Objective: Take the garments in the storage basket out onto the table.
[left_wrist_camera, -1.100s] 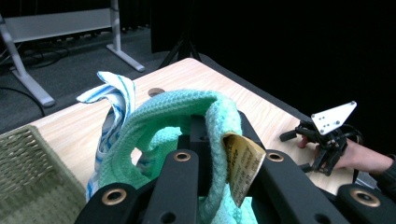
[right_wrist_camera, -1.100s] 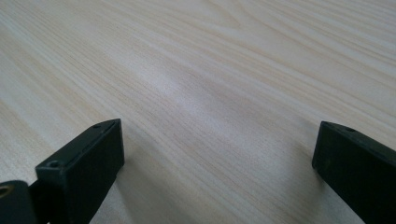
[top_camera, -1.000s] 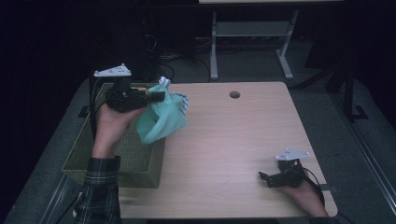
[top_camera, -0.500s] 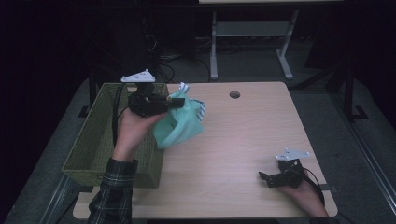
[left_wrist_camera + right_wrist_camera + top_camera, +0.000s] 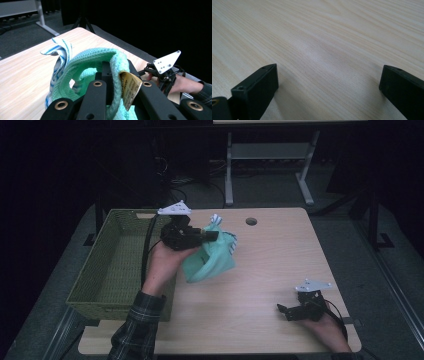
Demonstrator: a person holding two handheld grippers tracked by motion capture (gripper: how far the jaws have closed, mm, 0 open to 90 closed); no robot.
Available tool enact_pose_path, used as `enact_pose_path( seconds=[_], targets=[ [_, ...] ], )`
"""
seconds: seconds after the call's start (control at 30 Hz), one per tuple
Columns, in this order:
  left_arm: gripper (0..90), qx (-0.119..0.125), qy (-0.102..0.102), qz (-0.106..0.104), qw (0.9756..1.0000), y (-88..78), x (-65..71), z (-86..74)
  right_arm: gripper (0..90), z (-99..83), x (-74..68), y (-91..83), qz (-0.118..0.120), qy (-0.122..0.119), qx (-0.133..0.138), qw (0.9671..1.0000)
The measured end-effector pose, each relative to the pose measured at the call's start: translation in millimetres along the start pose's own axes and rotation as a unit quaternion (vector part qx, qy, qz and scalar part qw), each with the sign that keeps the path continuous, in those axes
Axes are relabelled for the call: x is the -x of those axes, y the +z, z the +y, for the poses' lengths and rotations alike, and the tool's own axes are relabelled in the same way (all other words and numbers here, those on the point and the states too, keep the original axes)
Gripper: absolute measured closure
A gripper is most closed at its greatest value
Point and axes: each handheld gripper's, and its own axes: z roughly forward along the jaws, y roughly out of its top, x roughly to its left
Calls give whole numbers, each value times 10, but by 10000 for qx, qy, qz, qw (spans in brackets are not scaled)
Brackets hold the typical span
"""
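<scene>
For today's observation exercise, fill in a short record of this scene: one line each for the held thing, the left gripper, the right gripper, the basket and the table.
held thing: mint green cloth bunched with a blue-striped white cloth, a yellow tag showing
left gripper: left gripper shut on the cloth, lifted above the table beside the basket
right gripper: right gripper open, nothing between its jaws, low at the table's near right
basket: green woven basket at the table's left edge
table: light wooden table with a round hole near the far edge

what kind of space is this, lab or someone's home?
Likely a lab recording bay: a bare wooden table ringed by black curtains, a metal stand behind it, and a handheld left gripper lifting a green cloth.
</scene>
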Motion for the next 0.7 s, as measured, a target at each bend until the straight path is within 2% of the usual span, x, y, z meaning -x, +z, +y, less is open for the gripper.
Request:
enact_pose_path(
  seconds=[0.3,0.7],
  targets=[
    [821,-130,68,-82,9999,303,102,-120,15,0,-2,0,4,13,1,10000],
    [820,-234,39,-193,9995,664,203,-281,15,0,0,0,1,4,2,10000]
  ],
)
